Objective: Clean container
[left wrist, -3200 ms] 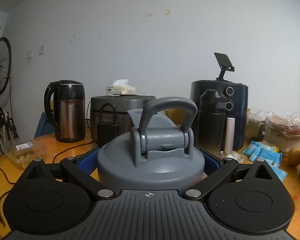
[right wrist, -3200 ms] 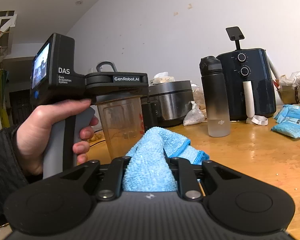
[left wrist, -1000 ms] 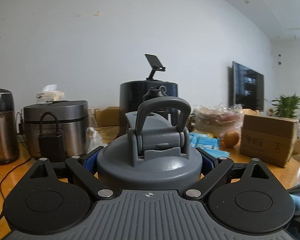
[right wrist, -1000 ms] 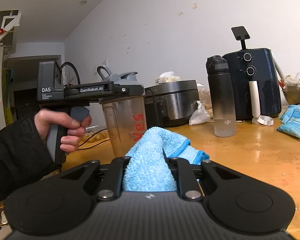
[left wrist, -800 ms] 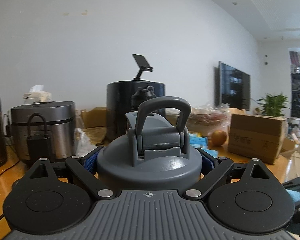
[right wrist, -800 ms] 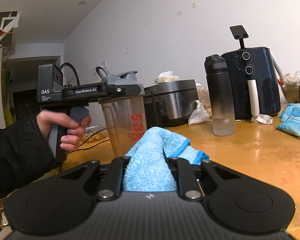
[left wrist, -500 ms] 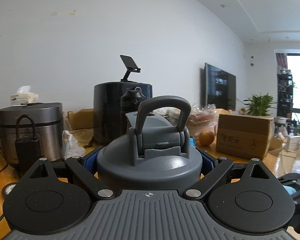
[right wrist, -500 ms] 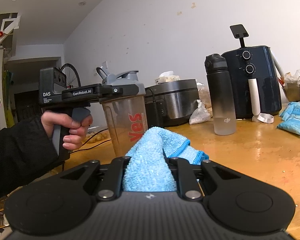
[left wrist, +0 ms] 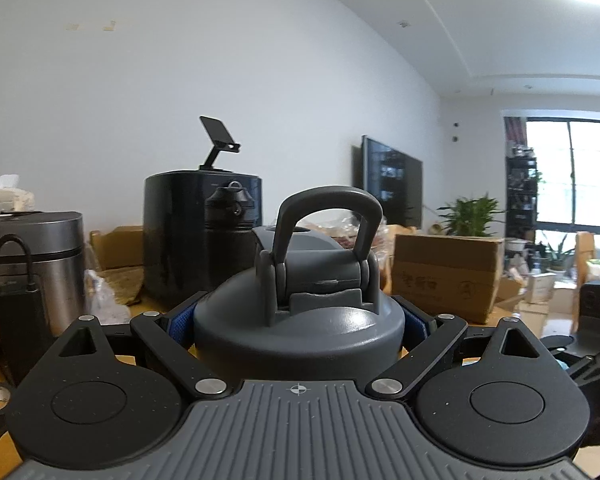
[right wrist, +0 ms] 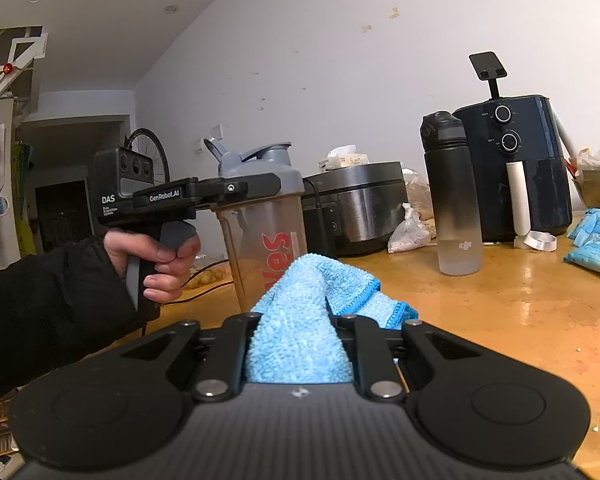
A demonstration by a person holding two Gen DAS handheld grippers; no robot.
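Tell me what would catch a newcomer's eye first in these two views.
Probably the shaker bottle, clear with a grey flip lid, clamped at the lid by the left tongs above the wooden table. Next, the bright blue microfibre cloth pinched in the right tongs in the foreground. Behind stands a dark air fryer.

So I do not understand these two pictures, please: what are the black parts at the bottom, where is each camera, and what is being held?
No robot here: a person holds a handheld tool with tongs in each hand, and a camera on each tool looks forward over its fingers. The black parts below are those tools. In the left view, the left tongs grip a shaker bottle just under its grey lid. The right view shows this from the side, with the person's hand on the handle. The right tongs are shut on a blue cloth. On the wooden table stand a rice cooker, a black water bottle and an air fryer.
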